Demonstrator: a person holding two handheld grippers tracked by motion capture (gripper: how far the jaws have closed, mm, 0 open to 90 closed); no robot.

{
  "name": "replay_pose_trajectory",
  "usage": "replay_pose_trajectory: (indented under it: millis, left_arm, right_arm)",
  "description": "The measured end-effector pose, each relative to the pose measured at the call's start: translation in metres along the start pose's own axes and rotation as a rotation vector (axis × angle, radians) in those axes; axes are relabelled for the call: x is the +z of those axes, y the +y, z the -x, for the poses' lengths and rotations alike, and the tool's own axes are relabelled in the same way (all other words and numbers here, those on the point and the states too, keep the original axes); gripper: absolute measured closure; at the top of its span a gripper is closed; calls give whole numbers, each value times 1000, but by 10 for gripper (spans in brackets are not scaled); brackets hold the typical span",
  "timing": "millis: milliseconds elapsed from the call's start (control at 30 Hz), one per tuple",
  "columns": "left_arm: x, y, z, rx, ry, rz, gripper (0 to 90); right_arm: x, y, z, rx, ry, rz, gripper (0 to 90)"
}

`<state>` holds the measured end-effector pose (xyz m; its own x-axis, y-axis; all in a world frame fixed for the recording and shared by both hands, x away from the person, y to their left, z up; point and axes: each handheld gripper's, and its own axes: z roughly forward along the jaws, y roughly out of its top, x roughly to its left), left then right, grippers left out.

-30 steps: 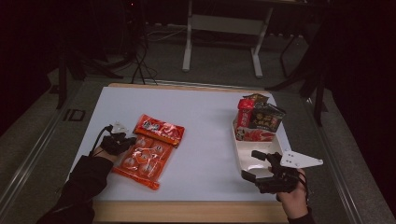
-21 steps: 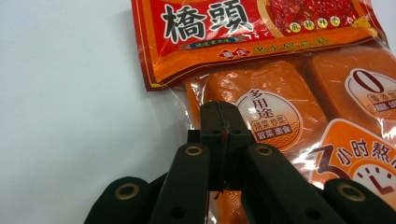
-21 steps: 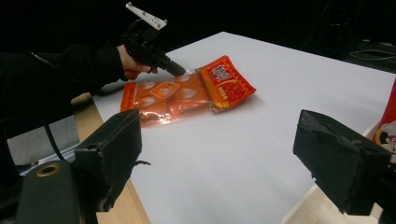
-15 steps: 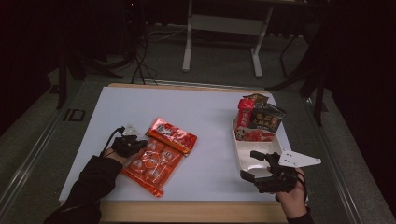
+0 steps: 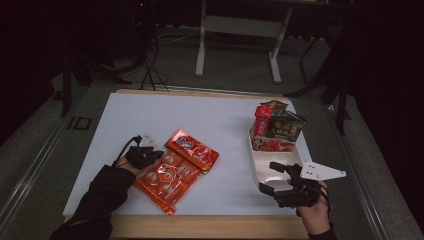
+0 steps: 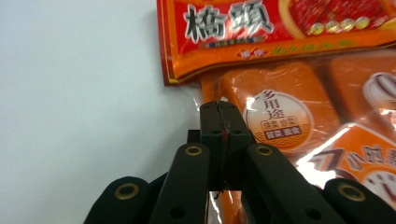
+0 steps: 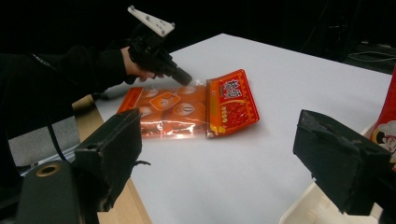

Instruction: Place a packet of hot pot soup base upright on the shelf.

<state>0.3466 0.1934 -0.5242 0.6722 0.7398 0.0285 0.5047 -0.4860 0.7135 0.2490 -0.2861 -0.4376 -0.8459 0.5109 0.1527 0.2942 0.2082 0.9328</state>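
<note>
A clear bag of orange packets point(image 5: 162, 182) point(image 6: 280, 116) point(image 7: 173, 109) lies at the table's front left. A red packet point(image 5: 194, 150) point(image 6: 280, 28) point(image 7: 233, 100) lies across its far end. My left gripper point(image 5: 159, 156) point(image 6: 219, 109) is shut on the bag's clear left edge; in the right gripper view it point(image 7: 184, 79) reaches down to that edge. My right gripper point(image 5: 270, 177) point(image 7: 222, 140) is open and holds nothing. It sits low at the near end of the white tray point(image 5: 265, 161).
The white tray point(image 7: 308, 205) at the right holds an upright red pouch point(image 5: 262, 120) point(image 7: 387, 121), a dark packet point(image 5: 286, 127) and a flat red packet point(image 5: 272, 145) at its far end. The wooden front edge point(image 5: 210, 226) runs just behind both hands.
My left gripper has moved to the right, and the orange bag and the red packet have slid right with it. The right gripper has stayed in place.
</note>
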Motion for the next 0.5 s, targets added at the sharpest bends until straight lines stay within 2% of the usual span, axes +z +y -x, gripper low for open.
replay_pose_trajectory:
  millis: [67, 167, 200, 333, 500]
  left_arm:
    - [-9, -2, -6, -30, -24, 9, 900]
    - [-17, -6, -10, -38, -25, -4, 900]
    - [-24, -13, -12, -42, -43, -13, 900]
    - [-32, -26, -10, -35, -62, -55, 900]
    - [-32, -38, -4, -14, -93, -101, 900]
  right_arm:
    - [-1, 0, 1, 2, -4, 0, 153]
    - [-1, -1, 1, 5, -4, 0, 153]
    - [-1, -1, 1, 3, -7, -1, 154]
    - [-1, 1, -1, 5, -2, 0, 153]
    - [0, 2, -1, 0, -1, -2, 153]
